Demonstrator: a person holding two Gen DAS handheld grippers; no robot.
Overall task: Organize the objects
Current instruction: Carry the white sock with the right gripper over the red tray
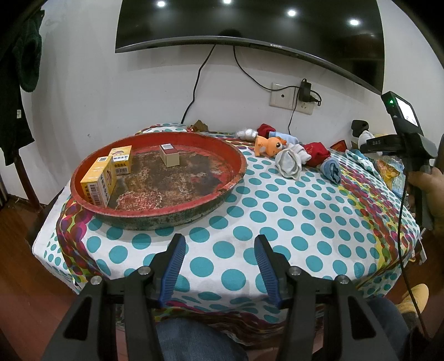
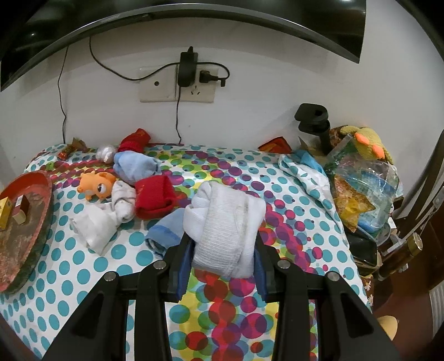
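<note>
In the right wrist view my right gripper (image 2: 222,238) is shut on a rolled white sock (image 2: 226,225), lifted above the dotted tablecloth (image 2: 83,266). Behind it lie a blue sock roll (image 2: 163,233), a red sock roll (image 2: 154,197), another white sock (image 2: 102,219), a light blue sock (image 2: 136,166) and an orange plush toy (image 2: 95,186). In the left wrist view my left gripper (image 1: 220,244) hangs open over the cloth near the front edge, just in front of a round red tray (image 1: 155,219) that holds two yellow boxes (image 1: 98,180) and a small beige box (image 1: 169,155).
A cluttered pile of plastic bags (image 2: 360,194) and a yellow plush (image 2: 369,141) stands at the table's right end. A wall socket with a charger (image 2: 187,69) and a television (image 1: 249,25) are behind. The person's hand with the right gripper's handle (image 1: 416,155) shows at the right.
</note>
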